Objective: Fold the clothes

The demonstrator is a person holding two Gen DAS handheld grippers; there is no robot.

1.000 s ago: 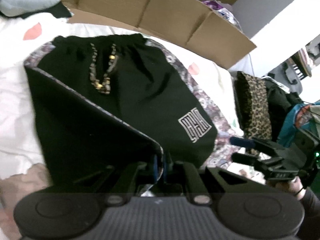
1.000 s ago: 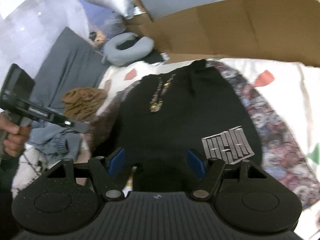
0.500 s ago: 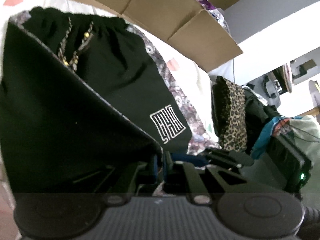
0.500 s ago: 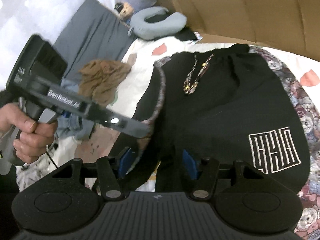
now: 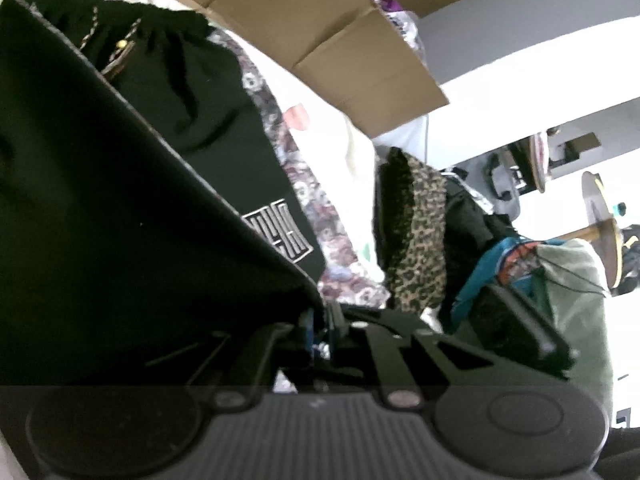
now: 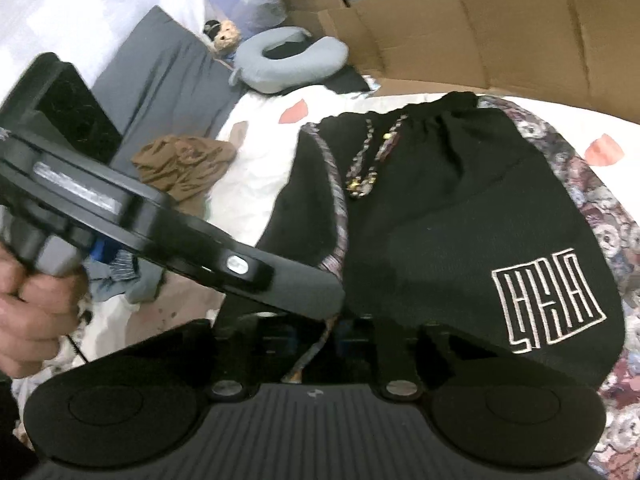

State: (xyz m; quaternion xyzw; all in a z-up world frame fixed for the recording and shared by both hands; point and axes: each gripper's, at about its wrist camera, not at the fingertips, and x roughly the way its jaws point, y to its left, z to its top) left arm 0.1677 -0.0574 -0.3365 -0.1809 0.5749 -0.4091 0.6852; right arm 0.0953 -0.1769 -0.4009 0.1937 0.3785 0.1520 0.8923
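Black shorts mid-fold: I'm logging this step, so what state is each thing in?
Black shorts: one leg lifted and partly folded over the other, waistband flat on the bed.
Left gripper: shut on the shorts' hem.
Right gripper: near the hem, jaws hidden.
Cardboard box: flaps open.
Brown garment: crumpled.

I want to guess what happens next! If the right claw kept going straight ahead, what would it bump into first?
Probably the black shorts: the right claw points across them and already seems to touch their hem. Further along stands the cardboard box. Depth is hard to judge.
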